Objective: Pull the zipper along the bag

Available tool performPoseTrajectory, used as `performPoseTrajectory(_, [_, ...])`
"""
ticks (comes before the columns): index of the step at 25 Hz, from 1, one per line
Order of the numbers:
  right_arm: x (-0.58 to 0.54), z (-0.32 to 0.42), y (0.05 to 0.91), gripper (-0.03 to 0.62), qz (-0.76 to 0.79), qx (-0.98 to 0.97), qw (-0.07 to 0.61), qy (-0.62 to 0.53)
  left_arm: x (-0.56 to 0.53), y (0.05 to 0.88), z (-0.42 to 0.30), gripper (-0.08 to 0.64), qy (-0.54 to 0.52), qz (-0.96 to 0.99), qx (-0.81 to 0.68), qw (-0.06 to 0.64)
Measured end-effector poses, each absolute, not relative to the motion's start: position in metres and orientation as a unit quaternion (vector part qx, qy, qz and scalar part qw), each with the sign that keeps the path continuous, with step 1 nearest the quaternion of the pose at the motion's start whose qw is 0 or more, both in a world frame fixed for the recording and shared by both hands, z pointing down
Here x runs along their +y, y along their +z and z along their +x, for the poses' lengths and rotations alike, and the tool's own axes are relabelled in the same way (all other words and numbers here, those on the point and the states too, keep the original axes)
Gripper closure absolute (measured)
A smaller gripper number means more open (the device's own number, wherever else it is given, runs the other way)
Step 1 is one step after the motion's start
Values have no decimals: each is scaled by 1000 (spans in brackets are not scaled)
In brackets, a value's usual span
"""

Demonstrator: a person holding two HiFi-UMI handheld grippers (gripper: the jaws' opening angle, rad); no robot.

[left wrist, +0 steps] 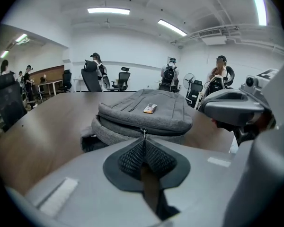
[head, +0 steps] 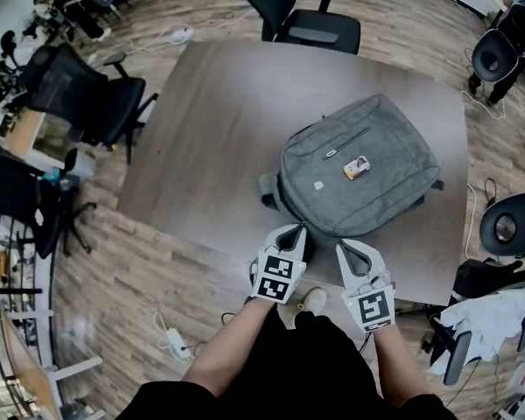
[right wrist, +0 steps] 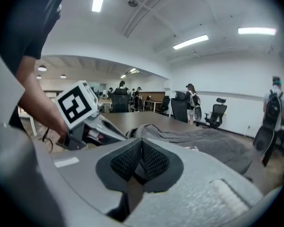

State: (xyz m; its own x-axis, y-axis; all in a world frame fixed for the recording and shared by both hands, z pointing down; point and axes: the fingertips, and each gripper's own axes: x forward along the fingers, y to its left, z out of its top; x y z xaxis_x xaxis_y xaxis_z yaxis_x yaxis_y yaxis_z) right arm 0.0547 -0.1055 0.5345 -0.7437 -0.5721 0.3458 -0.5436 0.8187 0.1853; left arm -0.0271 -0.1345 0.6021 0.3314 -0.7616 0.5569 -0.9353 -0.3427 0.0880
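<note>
Grey felted backpack (head: 394, 178), rounded, flat on wood-grain desk (head: 219, 121). At its near edge, left hand-held gripper (head: 301, 229) pinches the metal zipper pull (left wrist: 143, 133); right hand-held gripper (head: 342, 248) is clenched.

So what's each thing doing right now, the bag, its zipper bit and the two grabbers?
backpack: lying flat on the table, front side up.
zipper pull: at the backpack's near edge, pinched.
left gripper: shut on the zipper pull.
right gripper: shut, tip at the backpack's near edge; whether it pinches fabric cannot be told.
front pocket zipper: looks closed.
</note>
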Motion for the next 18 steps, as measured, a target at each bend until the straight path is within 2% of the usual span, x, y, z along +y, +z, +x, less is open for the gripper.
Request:
performPoseTrajectory(3, [-101,46,543,588,276,-918,262,-117,-127,599,-24,534,228,799,-521,196])
performPoseTrajectory(4, [-102,39,547,521,260,-920,271,-115,-125,597,-26,534,232,801,-518,193])
performPoseTrajectory(5, [-104,31,553,356,245,-923,277,-104,-123,596,-29,534,234,801,-517,192])
performPoseTrajectory(6, [-106,25,559,333,234,-926,281,-92,-122,595,-31,534,236,801,-516,191])
performPoseTrajectory(14, [-113,3,594,324,167,-917,355,-69,-117,593,-34,534,268,811,-489,176])
performPoseTrajectory(17, [-120,2,592,433,182,-914,356,-63,-115,592,-39,534,275,819,-471,178])
performPoseTrajectory(18, [-120,1,592,433,185,-914,357,-59,-114,592,-39,534,276,823,-464,178])
